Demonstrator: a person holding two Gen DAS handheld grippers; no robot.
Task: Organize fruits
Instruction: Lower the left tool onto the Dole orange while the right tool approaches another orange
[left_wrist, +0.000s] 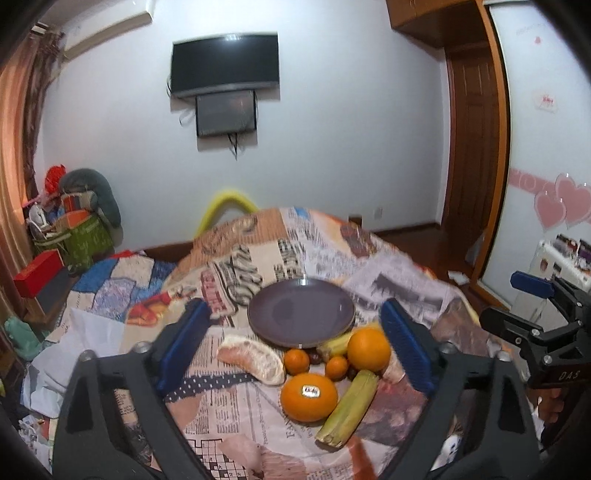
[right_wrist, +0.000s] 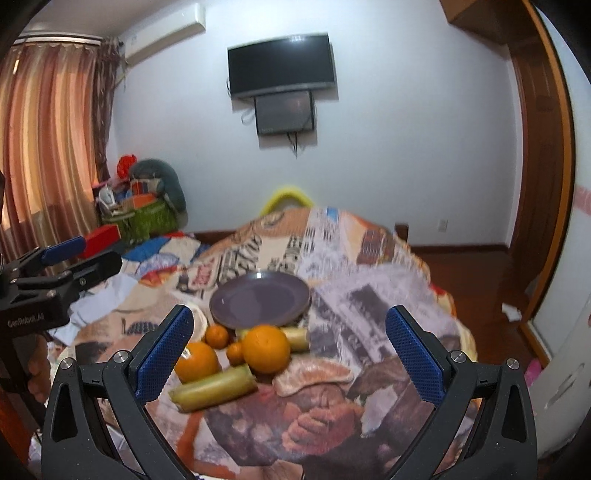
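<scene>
An empty dark purple plate (left_wrist: 301, 317) (right_wrist: 260, 304) sits mid-table on newspaper. In front of it lies a cluster of fruit: a stickered orange (left_wrist: 308, 397) (right_wrist: 196, 362), a second orange (left_wrist: 368, 349) (right_wrist: 266, 349), two small tangerines (left_wrist: 296, 361) (left_wrist: 336, 367), pomelo segments (left_wrist: 251, 358) (right_wrist: 314, 374), a corn cob (left_wrist: 349, 410) (right_wrist: 214, 387) and a banana (left_wrist: 334, 344) (right_wrist: 295, 338). My left gripper (left_wrist: 295, 345) is open and empty, above the fruit. My right gripper (right_wrist: 288, 350) is open and empty, also above the fruit. Each gripper shows at the edge of the other's view.
The table (left_wrist: 388, 273) is round, covered in newspaper and patterned cloth. A yellow chair back (left_wrist: 225, 206) stands behind it. Boxes and bags (left_wrist: 70, 229) pile at the left wall. A TV (left_wrist: 225, 64) hangs on the far wall.
</scene>
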